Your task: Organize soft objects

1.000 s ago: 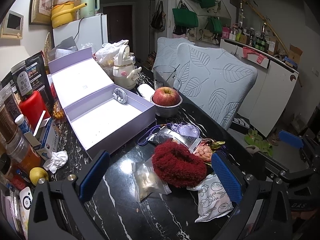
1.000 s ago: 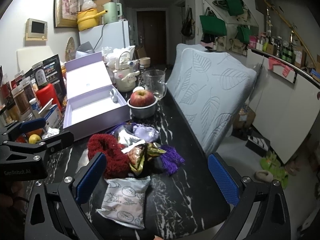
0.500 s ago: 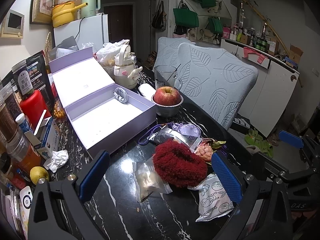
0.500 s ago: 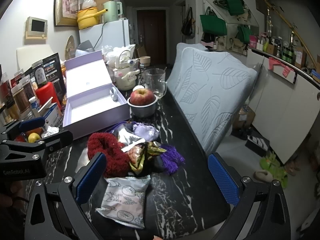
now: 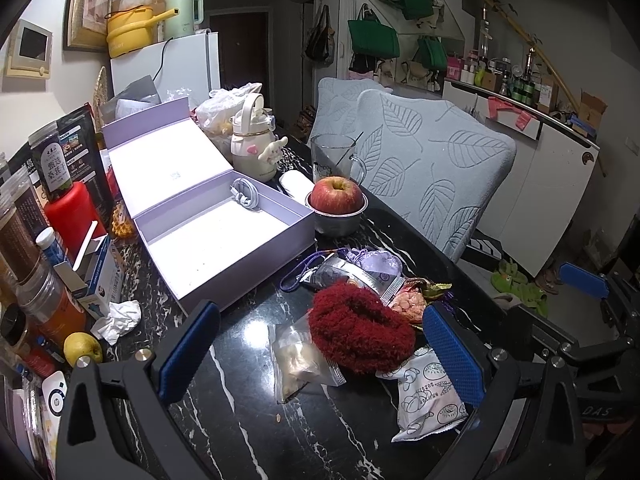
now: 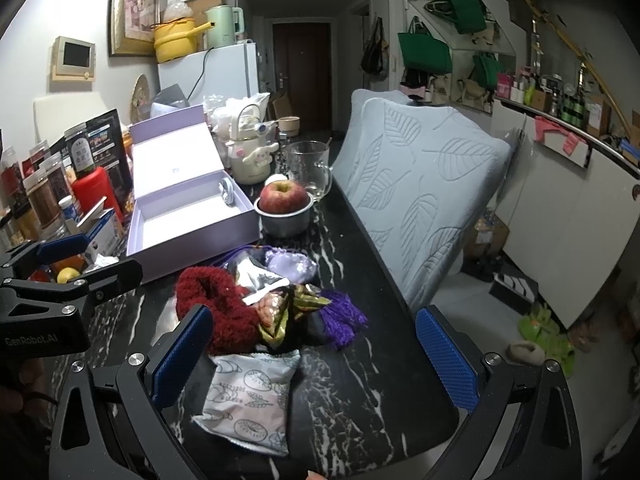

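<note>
The left gripper (image 5: 320,344) is wide open and holds nothing. It hangs just above the black bench (image 5: 248,420). Right between its two blue pads sits a fuzzy red soft thing (image 5: 360,330). A small clear bag (image 5: 298,354) lies touching the red thing, on the side of the gripper's left pad. A white snack pack with drawings (image 5: 428,396) pokes out from under the red thing by the right pad.

The right gripper (image 6: 312,354) is wide open too, with nothing in it. The same white snack pack (image 6: 250,396) lies between its pads, close to the left one. Just past that pad is the fuzzy red soft thing (image 6: 216,306). Further ahead in the pile are a purple tassel (image 6: 344,318), a silver packet (image 6: 256,276) and a pale purple pouch (image 6: 292,264), all bunched together.

Beyond the pile, ahead of both grippers, an open purple box (image 5: 224,240) stands on the bench. A white cable (image 5: 245,194) is coiled in its far corner. Just beside the box is a metal bowl (image 5: 338,222) with a red apple (image 5: 337,194) in it. A glass mug (image 5: 336,158) stands behind the bowl.

To the right of the bench is a pale blue cushion with leaves (image 5: 432,176).
</note>
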Demonstrator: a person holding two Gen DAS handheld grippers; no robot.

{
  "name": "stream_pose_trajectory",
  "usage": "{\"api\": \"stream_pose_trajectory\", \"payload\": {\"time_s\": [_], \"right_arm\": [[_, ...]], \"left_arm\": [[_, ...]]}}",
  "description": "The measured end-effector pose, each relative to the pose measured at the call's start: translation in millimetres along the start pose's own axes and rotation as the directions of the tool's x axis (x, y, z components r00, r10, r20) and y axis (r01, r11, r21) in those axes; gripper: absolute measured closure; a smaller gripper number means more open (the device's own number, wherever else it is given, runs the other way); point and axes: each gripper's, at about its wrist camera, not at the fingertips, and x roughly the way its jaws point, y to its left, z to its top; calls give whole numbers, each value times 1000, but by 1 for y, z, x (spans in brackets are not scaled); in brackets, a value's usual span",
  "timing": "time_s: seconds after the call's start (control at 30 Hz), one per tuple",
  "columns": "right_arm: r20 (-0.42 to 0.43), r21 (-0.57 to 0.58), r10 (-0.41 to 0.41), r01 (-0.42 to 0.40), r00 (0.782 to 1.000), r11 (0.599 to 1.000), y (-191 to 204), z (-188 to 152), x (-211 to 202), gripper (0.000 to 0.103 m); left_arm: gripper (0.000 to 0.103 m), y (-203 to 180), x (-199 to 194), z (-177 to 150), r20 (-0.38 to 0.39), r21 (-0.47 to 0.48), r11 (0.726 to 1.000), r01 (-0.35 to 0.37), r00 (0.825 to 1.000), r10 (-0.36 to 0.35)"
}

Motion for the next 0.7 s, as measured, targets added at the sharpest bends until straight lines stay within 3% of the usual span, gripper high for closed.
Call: {"api": "stream_pose_trajectory", "payload": {"time_s": [0.7], "right_arm": [[11,2,15,-15,1000,1000,2,-3,-9,0]], "left_arm": [[0,-4,-12,-7,19,-6,1000,-11,1000,11]]}}
